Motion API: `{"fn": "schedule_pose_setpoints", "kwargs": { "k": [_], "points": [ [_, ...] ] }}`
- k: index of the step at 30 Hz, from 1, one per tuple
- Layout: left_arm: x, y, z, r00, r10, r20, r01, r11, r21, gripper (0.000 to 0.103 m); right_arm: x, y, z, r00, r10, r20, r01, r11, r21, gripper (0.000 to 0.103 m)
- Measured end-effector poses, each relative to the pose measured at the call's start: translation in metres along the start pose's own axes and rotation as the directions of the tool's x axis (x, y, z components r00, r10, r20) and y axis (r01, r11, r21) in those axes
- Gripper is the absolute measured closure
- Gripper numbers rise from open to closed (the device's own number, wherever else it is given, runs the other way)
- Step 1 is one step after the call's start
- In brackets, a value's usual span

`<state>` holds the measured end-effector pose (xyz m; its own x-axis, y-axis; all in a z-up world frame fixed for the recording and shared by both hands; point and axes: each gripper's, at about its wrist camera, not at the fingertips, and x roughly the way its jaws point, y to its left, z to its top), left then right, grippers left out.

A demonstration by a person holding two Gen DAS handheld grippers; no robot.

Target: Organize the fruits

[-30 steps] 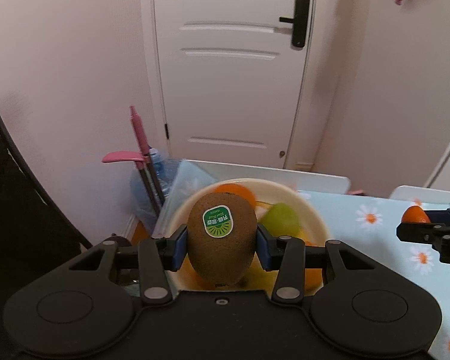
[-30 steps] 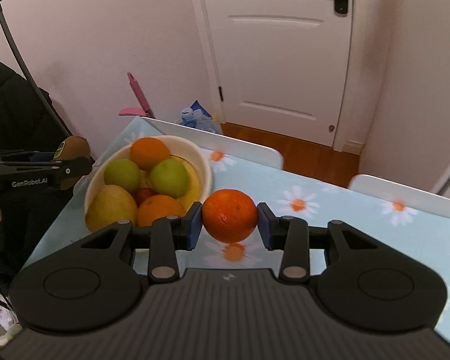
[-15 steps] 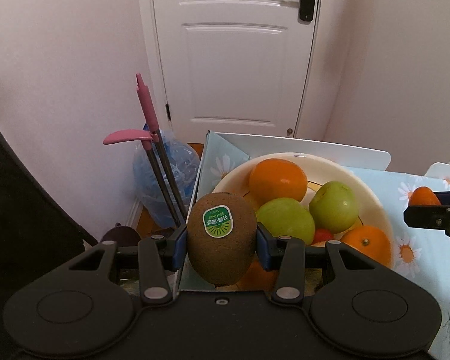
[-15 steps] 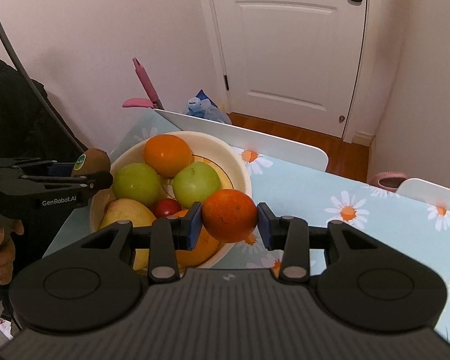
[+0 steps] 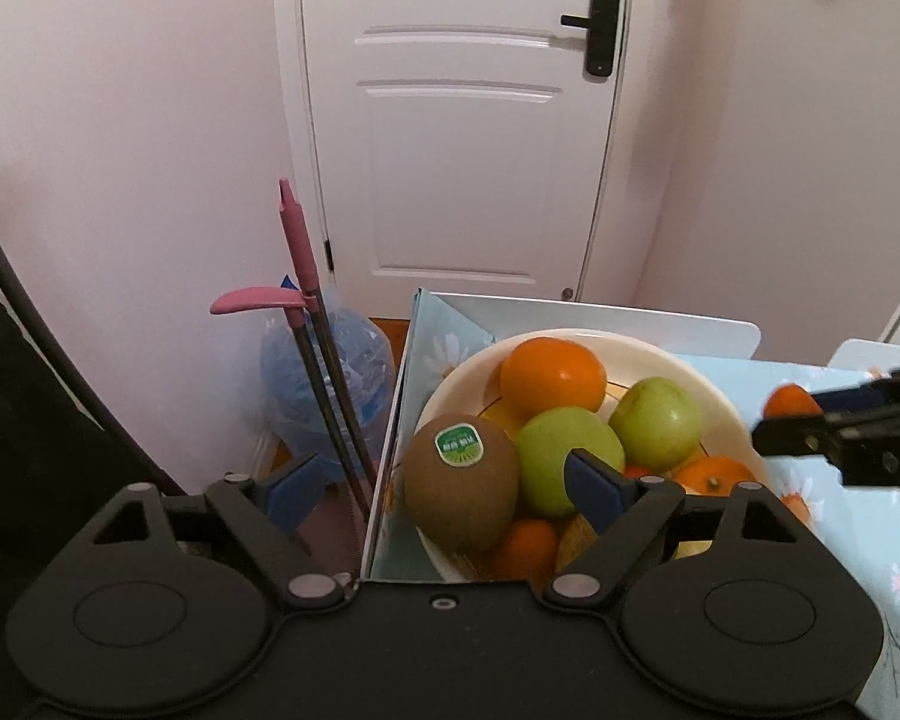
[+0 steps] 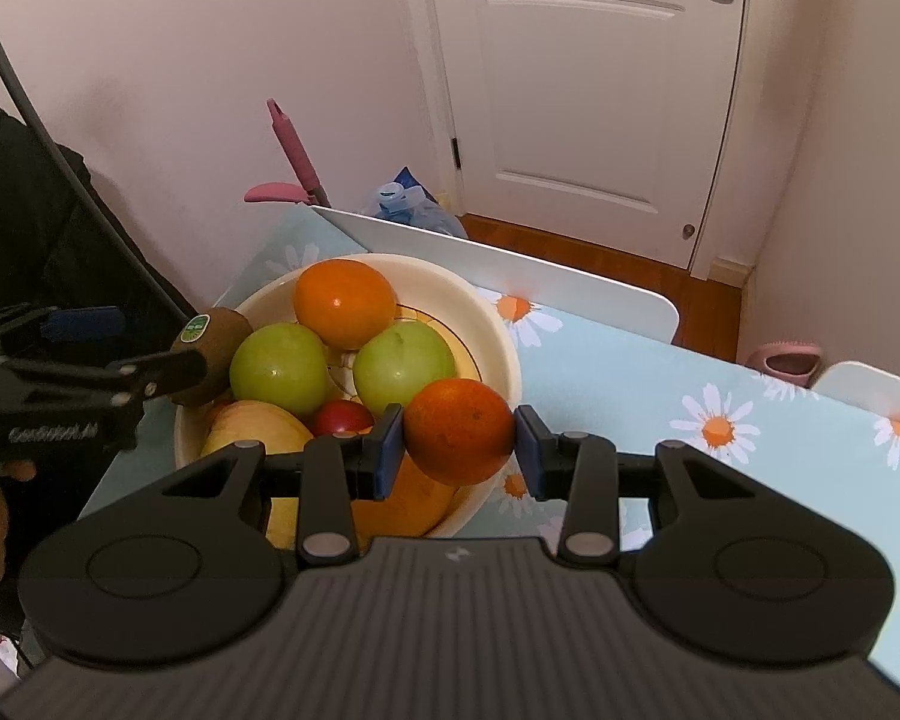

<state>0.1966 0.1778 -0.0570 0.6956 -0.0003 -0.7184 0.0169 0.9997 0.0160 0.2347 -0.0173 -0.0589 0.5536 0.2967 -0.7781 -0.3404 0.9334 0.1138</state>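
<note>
Here, the relation governing the coming move was that of the mandarin (image 6: pixel 459 431) to the cream fruit bowl (image 6: pixel 498 324): in the right wrist view the mandarin sat at the bowl's 4 o'clock rim, over the near edge, with the pile of fruit lying toward 10 o'clock from it. The right gripper (image 6: pixel 457 441) was clenched on the mandarin, one blue pad on each side of it. The left gripper (image 5: pixel 444 483) was opening; its blue pads (image 5: pixel 594 489) stood clear of the kiwi (image 5: pixel 461 483), which lay between them without contact on either side. In the left wrist view the kiwi appeared at the bowl's 8 o'clock edge, its long axis roughly upright and its green sticker facing the camera; whether it had already settled on the fruit below could not be determined. The right hand was judged the nearer to an open spot in the bowl, since the left had finished its delivery. Counted in the bowl: one large orange (image 6: pixel 345 302) at 12 o'clock, two green apples (image 6: pixel 279 367), one small red fruit (image 6: pixel 342 418), one yellow-red apple or pear (image 6: pixel 255 429) at 7 o'clock, one banana (image 6: pixel 426 495) under the mandarin, and at least two small oranges (image 5: pixel 714 474) visible in the left wrist view. Outside it: one kiwi, one mandarin, two grippers. The bowl stood on a daisy-print tablecloth (image 6: pixel 690 396).
</note>
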Motion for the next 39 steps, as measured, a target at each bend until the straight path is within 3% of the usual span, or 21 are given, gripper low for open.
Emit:
{"fn": "schedule_pose_setpoints", "kwargs": {
  "k": [18, 19, 21, 23, 31, 39],
  "points": [
    [-0.029, -0.020, -0.020, 0.997, -0.069, 0.032, 0.065, 0.992, 0.107, 0.010, 0.019, 0.001, 0.003, 0.999, -0.035, 0.018, 0.035, 0.999, 0.016, 0.048],
    [-0.030, -0.021, -0.021, 0.997, -0.071, 0.032, 0.067, 0.992, 0.111, 0.010, 0.018, 0.001, 0.002, 0.999, -0.031, 0.029, 0.031, 0.999, 0.012, 0.045],
    [-0.030, -0.021, -0.023, 0.997, -0.076, 0.033, 0.071, 0.991, 0.117, 0.010, 0.012, 0.003, 0.001, 0.998, -0.027, 0.059, 0.027, 1.000, 0.008, 0.020],
    [-0.030, -0.021, -0.024, 0.997, -0.076, 0.034, 0.071, 0.990, 0.125, 0.010, 0.004, 0.005, -0.001, 0.995, -0.041, 0.095, 0.040, 0.999, 0.013, 0.002],
    [-0.047, -0.030, -0.024, 0.995, -0.077, 0.062, 0.068, 0.989, 0.132, 0.010, -0.035, 0.005, -0.013, 0.990, -0.055, 0.133, 0.051, 0.998, 0.029, 0.000],
    [-0.087, -0.056, -0.021, 0.987, -0.091, 0.133, 0.071, 0.987, 0.144, 0.010, -0.103, -0.001, -0.031, 0.977, -0.091, 0.195, 0.082, 0.995, 0.050, 0.000]
  ]
}}
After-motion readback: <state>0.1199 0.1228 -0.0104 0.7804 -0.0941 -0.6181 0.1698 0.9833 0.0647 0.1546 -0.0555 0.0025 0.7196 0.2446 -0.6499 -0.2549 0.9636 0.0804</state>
